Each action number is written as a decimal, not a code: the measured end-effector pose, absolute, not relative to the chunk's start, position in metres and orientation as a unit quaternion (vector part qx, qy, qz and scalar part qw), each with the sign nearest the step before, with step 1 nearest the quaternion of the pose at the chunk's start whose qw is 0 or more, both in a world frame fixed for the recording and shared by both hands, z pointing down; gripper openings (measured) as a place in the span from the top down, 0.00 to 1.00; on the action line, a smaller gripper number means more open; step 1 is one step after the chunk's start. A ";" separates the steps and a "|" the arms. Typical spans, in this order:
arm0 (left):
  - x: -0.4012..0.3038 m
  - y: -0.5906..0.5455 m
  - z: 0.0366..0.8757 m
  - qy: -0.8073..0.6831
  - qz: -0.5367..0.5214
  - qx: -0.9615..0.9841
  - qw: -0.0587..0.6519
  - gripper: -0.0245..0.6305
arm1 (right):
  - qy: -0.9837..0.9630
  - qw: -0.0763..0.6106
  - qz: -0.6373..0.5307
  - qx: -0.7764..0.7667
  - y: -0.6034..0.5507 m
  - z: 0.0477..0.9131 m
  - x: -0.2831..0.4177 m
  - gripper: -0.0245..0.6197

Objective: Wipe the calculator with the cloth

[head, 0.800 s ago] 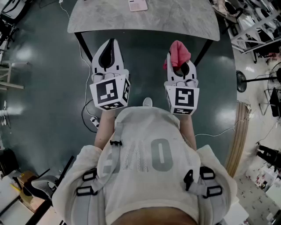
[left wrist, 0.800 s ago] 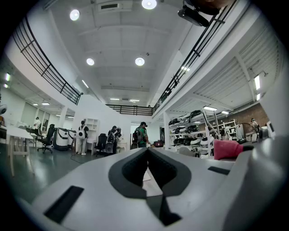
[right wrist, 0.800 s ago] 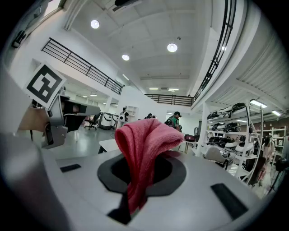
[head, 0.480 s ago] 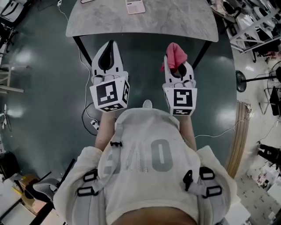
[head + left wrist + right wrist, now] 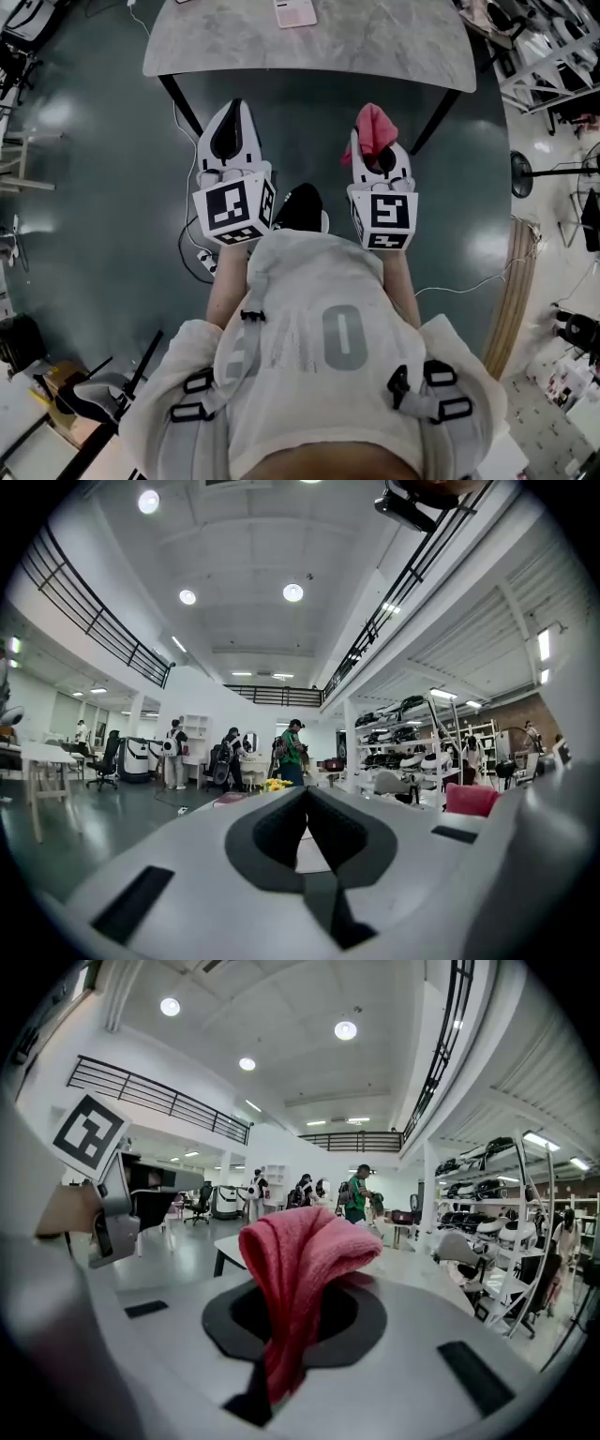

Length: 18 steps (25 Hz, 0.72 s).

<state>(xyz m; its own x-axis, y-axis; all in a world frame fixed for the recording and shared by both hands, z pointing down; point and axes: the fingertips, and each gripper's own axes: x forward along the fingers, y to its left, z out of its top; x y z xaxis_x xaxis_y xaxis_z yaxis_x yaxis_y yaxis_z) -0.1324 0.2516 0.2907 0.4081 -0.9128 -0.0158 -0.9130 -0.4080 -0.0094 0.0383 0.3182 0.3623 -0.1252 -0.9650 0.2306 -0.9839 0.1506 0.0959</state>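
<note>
My right gripper has its fingers clamped on the cloth. The pink fabric is pinched in the slit between them, bunches up out of the dark hollow and folds over towards the right. From the head view the cloth stands as a small tuft past the tip of that gripper, over the floor and short of the surface. My left gripper has its fingers together with nothing between them, and it points about level. The two grippers sit side by side in front of my chest, apart from each other, with a dark shoe showing between them lower down. The calculator lies on the far part of the grey marbled surface, cut off by the top edge of the head view, well apart from both grippers and from the cloth.
</note>
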 end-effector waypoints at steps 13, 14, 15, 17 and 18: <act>-0.117 0.164 0.306 0.544 0.012 -0.839 -0.020 0.93 | -0.738 0.124 0.055 0.661 0.250 0.385 0.073 0.88; -0.111 0.152 0.305 0.538 0.009 -0.843 -0.021 0.93 | -0.736 0.123 0.055 0.663 0.238 0.383 0.076 0.88; -0.106 0.140 0.303 0.531 0.007 -0.847 -0.020 0.93 | -0.734 0.123 0.055 0.665 0.226 0.380 0.080 0.88; -0.097 0.118 0.300 0.521 0.006 -0.853 -0.017 0.93 | -0.733 0.124 0.056 0.666 0.199 0.376 0.086 0.88; -0.093 0.106 0.300 0.517 0.008 -0.856 -0.017 0.93 | -0.734 0.124 0.056 0.666 0.185 0.374 0.089 0.88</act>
